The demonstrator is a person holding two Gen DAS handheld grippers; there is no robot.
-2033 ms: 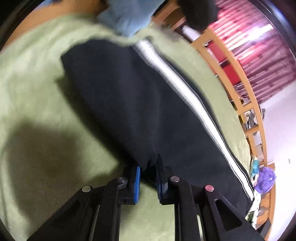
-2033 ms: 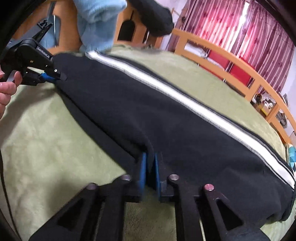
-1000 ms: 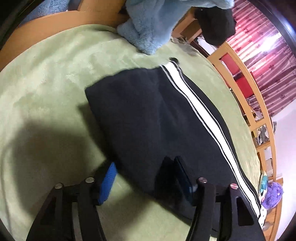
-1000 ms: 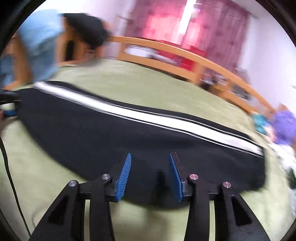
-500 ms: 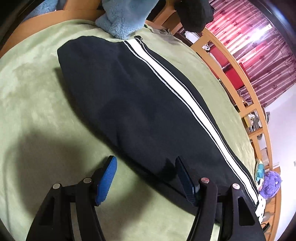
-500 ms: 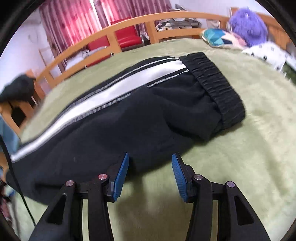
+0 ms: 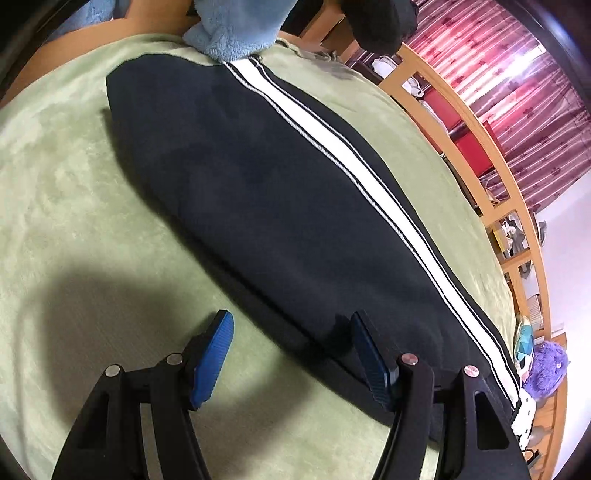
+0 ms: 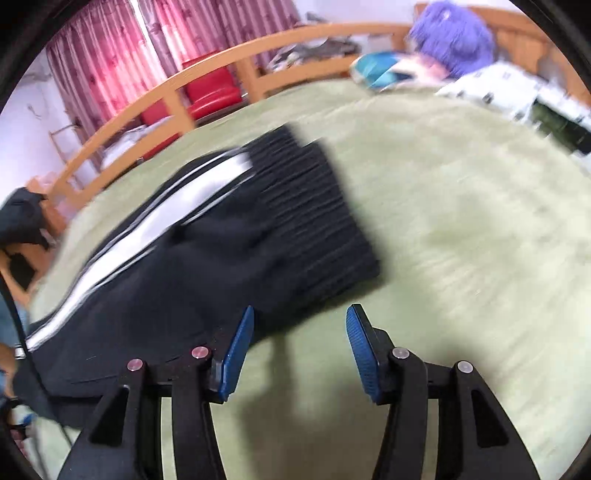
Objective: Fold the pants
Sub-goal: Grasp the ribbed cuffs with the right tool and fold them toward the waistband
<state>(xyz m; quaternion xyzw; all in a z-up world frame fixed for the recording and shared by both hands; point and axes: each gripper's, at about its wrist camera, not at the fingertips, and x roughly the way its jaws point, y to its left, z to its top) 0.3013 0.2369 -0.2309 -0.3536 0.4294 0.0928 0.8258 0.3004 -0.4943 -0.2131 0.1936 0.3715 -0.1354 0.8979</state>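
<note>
Black pants (image 7: 288,206) with a white side stripe lie folded lengthwise on the green blanket (image 7: 74,221). My left gripper (image 7: 291,325) is open and low over their near edge. Its right pad hangs over the dark cloth and its left pad over the blanket, gripping nothing. In the blurred right wrist view the pants (image 8: 184,288) end in a ribbed waistband (image 8: 314,221). My right gripper (image 8: 300,314) stands open just short of the waistband's near corner, with blanket (image 8: 461,240) and the cloth's edge under its jaws.
A light blue fleece garment (image 7: 236,29) and a dark garment (image 7: 380,22) hang at the far end. A wooden bed rail (image 7: 495,162) runs along the far side, with a purple plush toy (image 8: 450,33) and patterned white cloth (image 8: 498,88) beyond the waistband.
Both grippers let go of the pants' near edge and opened. The right one swung along the pants to the waistband end, rolling as it went. The left slid a little along the edge.
</note>
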